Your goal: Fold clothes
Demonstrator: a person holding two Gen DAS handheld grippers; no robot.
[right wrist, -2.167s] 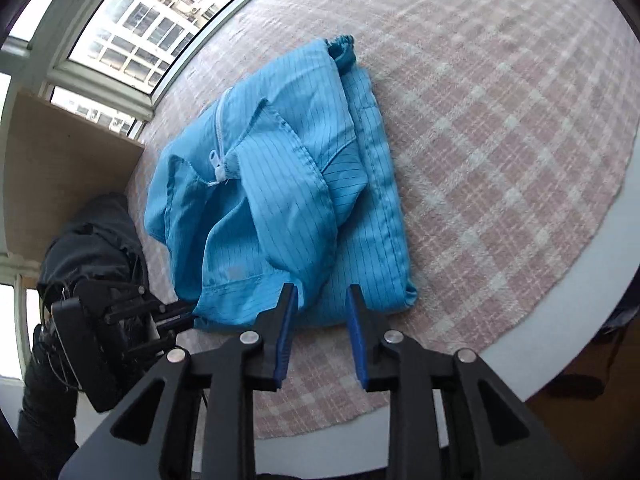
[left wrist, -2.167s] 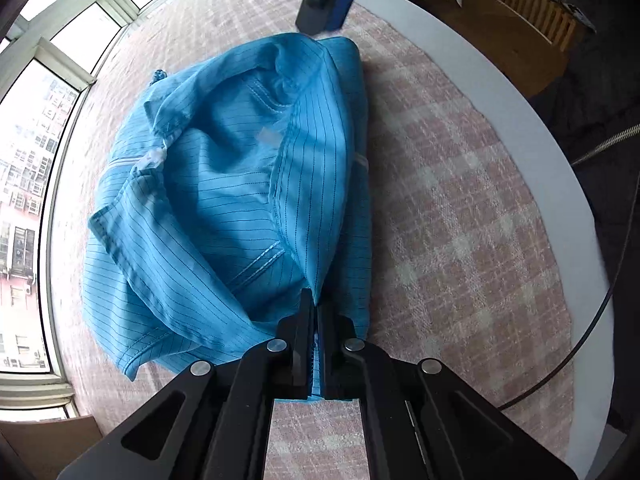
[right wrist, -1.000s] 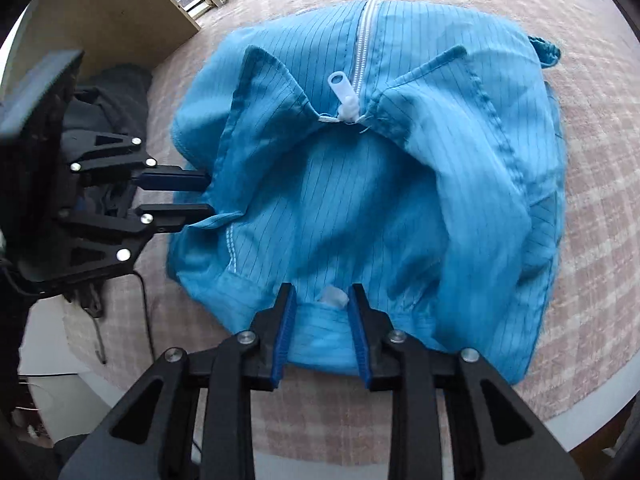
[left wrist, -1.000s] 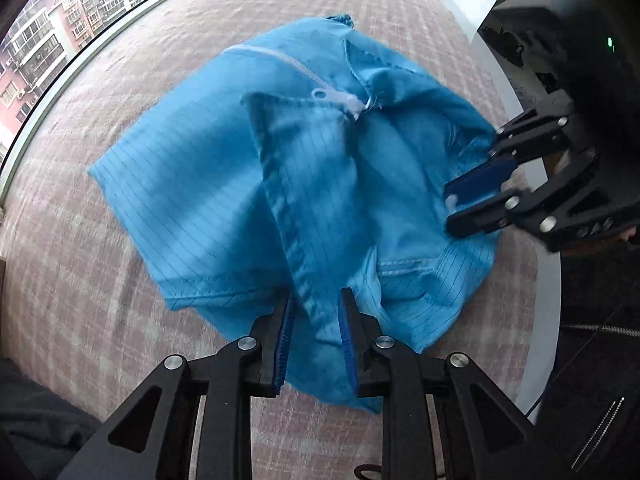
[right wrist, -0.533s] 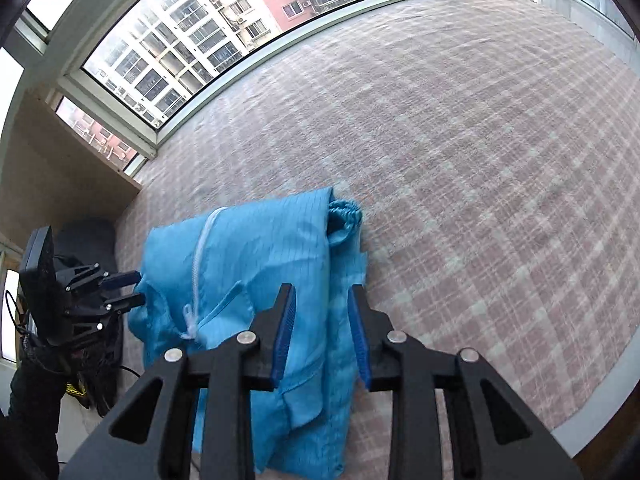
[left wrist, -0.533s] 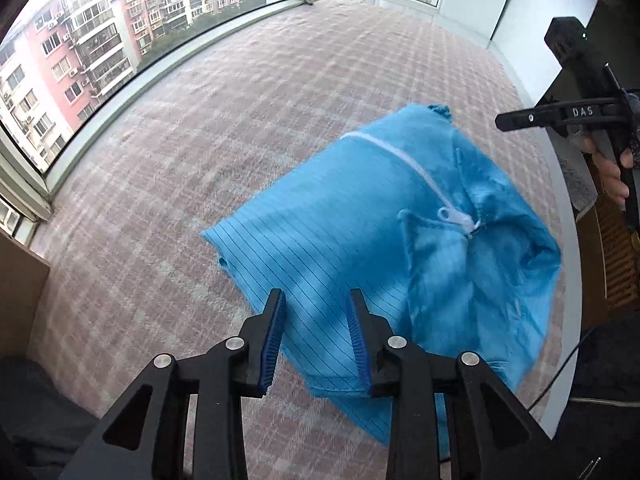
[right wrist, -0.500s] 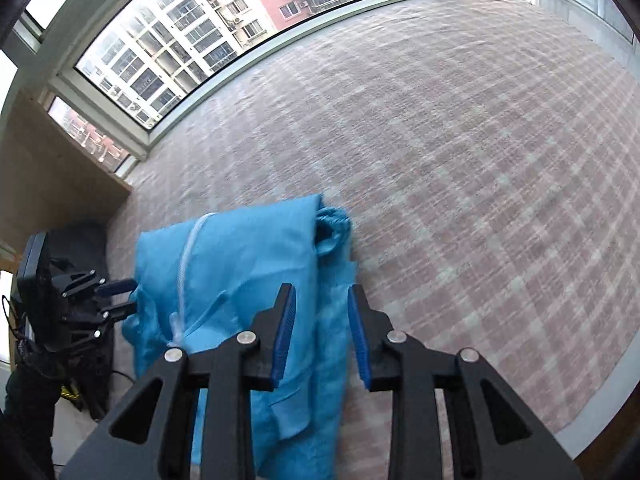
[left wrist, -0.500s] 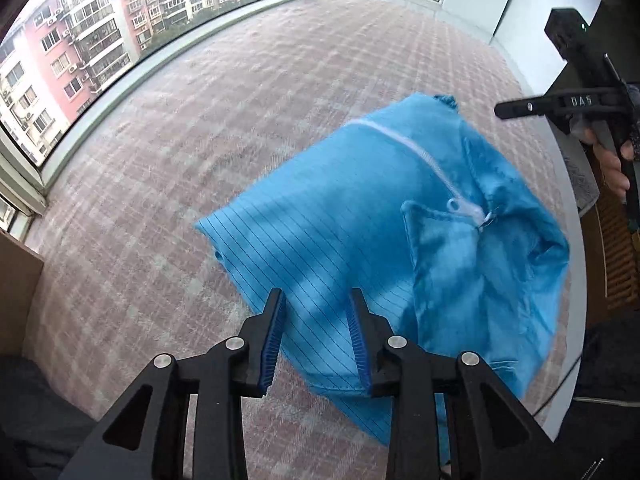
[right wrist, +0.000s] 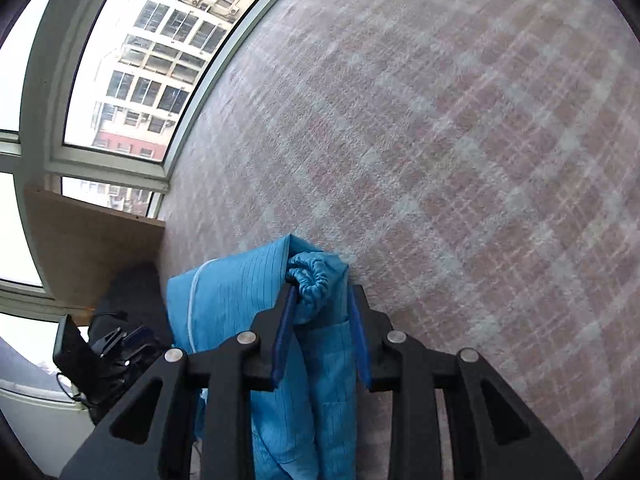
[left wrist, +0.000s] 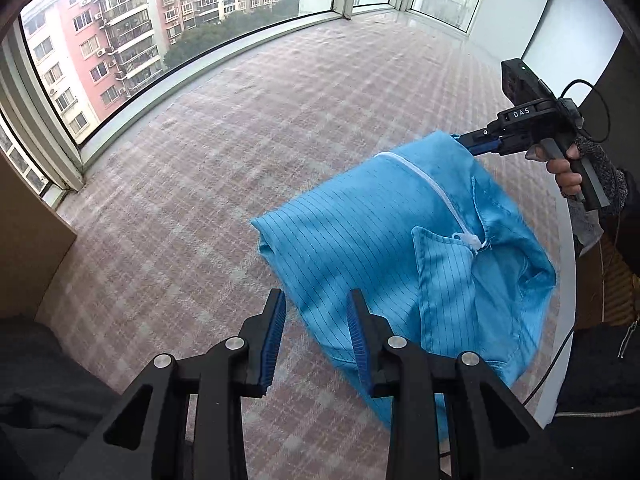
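Observation:
A blue pinstriped jacket (left wrist: 400,248) with a white zipper (left wrist: 436,192) lies folded on the pink checked tablecloth (left wrist: 280,128). My left gripper (left wrist: 316,300) is open, its fingertips at the jacket's near left edge, not holding it. My right gripper (left wrist: 466,142) shows at the jacket's far corner. In the right wrist view my right gripper (right wrist: 322,296) is open, with the jacket (right wrist: 256,300) and its gathered elastic cuff (right wrist: 310,276) between the spread fingers.
Big windows (left wrist: 160,32) run along the table's far side. A brown board (right wrist: 92,244) stands at the left end. The table's white rim (left wrist: 568,272) runs on the right. A dark garment (left wrist: 36,392) lies near me. My left gripper's body (right wrist: 108,348) shows in the right wrist view.
The jacket has been turned and laid down near the right rim. My left gripper has let go and drawn back. My right gripper has come down onto the cuff end.

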